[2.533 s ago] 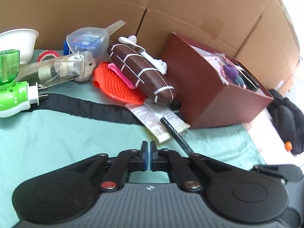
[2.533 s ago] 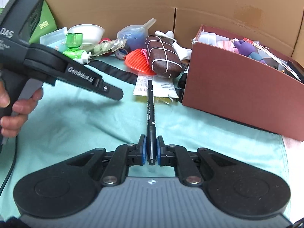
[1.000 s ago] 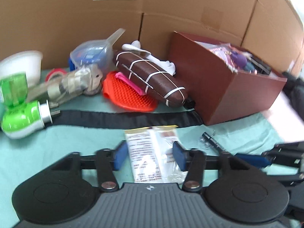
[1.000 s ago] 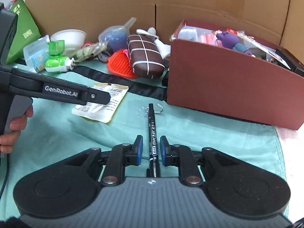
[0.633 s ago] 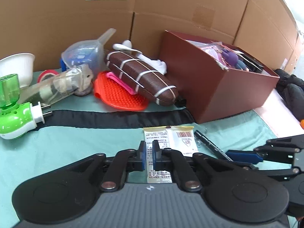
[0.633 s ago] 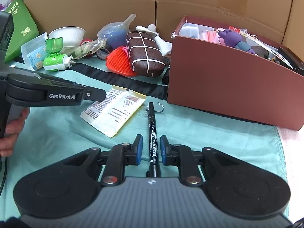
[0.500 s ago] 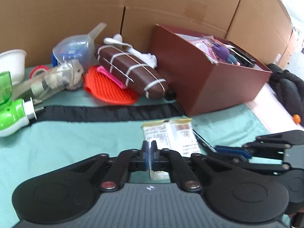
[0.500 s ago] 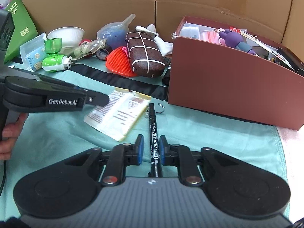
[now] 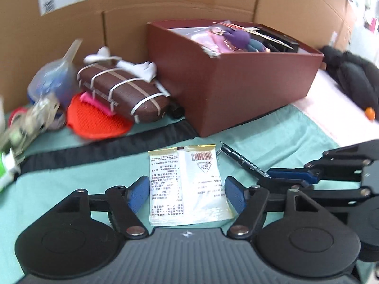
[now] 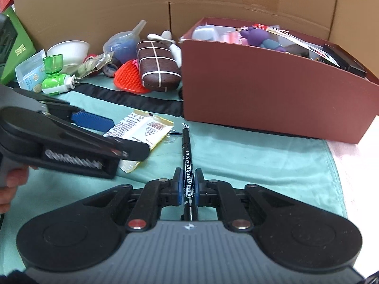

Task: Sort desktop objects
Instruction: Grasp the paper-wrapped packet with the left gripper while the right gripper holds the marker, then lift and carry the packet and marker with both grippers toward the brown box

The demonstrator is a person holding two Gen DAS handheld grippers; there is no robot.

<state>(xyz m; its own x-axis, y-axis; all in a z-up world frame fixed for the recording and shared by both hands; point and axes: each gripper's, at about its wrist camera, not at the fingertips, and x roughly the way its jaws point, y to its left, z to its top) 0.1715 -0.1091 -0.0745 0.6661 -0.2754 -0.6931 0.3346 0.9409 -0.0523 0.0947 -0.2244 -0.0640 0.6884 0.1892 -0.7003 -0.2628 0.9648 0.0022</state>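
While the right hand-held gripper clamps the black marker pen, lying on the teal-clothed surface before the open maroon cardboard box, it risks slipping. The left hand-held gripper, jaws just opened, straddles the flat white printed sachet and could snag it.

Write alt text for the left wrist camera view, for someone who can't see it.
The left claw has just opened, its blue pads either side of a printed sachet lying flat on green cloth. To its right, the right claw is shut on a black marker. Behind stand a full dark red box and a brown striped case.
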